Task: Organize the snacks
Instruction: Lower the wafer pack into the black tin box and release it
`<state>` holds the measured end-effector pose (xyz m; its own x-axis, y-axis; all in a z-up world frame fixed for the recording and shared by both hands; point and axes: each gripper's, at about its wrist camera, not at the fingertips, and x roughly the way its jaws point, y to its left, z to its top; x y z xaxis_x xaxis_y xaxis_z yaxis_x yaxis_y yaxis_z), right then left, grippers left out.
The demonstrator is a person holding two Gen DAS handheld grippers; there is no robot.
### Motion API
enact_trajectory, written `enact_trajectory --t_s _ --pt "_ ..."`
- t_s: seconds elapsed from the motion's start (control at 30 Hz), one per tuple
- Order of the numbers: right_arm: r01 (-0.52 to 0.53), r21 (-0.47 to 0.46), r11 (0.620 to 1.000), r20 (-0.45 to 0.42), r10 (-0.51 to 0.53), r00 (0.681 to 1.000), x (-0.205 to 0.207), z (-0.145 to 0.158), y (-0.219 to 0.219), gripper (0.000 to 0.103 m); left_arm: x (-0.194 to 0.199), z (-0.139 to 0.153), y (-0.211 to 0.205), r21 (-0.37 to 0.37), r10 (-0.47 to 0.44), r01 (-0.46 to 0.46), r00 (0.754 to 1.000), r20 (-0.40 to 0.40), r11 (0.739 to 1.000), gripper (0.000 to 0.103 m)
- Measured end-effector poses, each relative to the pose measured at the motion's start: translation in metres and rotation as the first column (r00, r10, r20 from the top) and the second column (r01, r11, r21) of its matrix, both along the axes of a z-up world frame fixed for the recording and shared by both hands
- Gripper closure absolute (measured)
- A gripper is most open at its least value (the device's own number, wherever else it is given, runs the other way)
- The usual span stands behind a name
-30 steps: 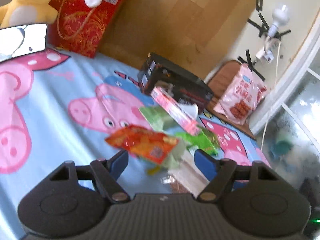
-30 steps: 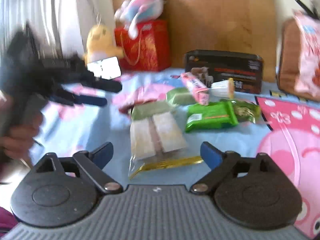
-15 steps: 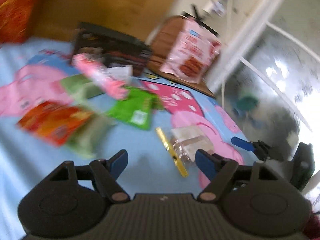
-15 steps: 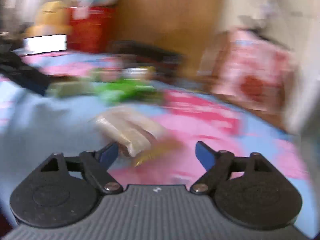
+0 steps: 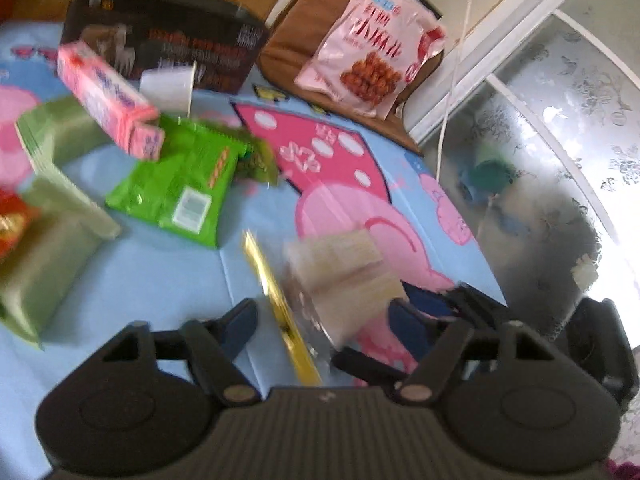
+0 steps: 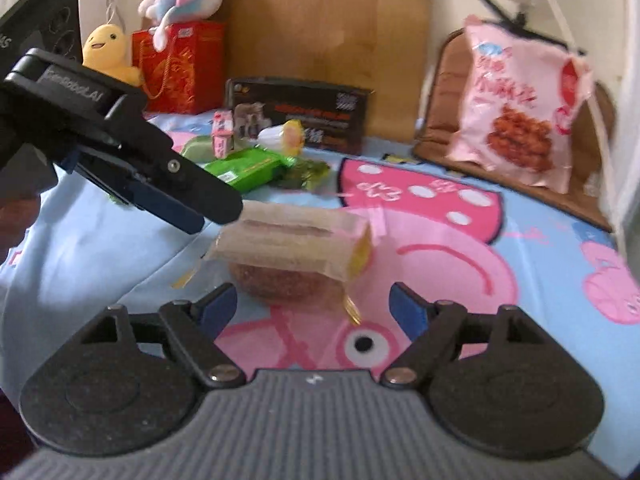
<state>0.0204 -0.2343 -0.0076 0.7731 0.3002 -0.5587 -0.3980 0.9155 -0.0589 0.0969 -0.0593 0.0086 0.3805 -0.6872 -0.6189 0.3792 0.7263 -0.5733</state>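
Note:
A clear packet of beige wafers (image 5: 344,264) with a gold seal strip lies on the blue cartoon sheet (image 5: 160,280). It sits between the fingers of my left gripper (image 5: 324,322), whose jaws are closing; the pads do not visibly press on it. In the right wrist view the same packet (image 6: 296,244) is just ahead of my right gripper (image 6: 312,306), whose wide jaws are closing slightly with nothing gripped. The left gripper (image 6: 208,208) comes in from the left, its tips at the packet's left end. The right gripper (image 5: 436,308) shows at the packet's right side.
Behind lie a green packet (image 5: 180,188), a pink carton (image 5: 108,96), pale green packets (image 5: 44,216) and a black box (image 5: 160,36). A big pink snack bag (image 6: 520,120) leans on a brown cushion (image 6: 440,120). A red gift bag (image 6: 180,68) and plush toys stand at the back left.
Both views have swung right onto the wafer packet. The two grippers have closed in on it from opposite sides, and the left jaws have narrowed.

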Motion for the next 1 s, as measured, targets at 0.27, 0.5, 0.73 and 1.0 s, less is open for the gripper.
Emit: enact_trajectory --t_s 0.27,0.5,0.73,1.0 --pt "-0.061 0.062 0.996 0.018 0.060 0.998 0.002 0.009 0.026 0.051 0.000 0.025 0.013 0.015 0.019 -0.020 0.998 0.064 1.000 0.054" --pt "-0.077 0.178 0.981 0.132 0.054 0.990 0.038 0.049 0.031 0.051 0.045 0.076 0.037 -0.002 0.097 -0.099 0.978 0.182 0.995 0.052" --pt "-0.085 0.264 0.961 0.194 0.034 0.980 0.153 0.084 0.055 0.050 0.148 0.111 0.049 0.038 0.274 -0.297 0.916 0.292 0.954 0.032" --pt "0.091 0.404 0.910 0.075 -0.132 0.988 0.221 0.077 0.022 0.044 0.175 0.073 0.111 0.047 0.499 -0.521 0.837 0.226 0.852 0.034"
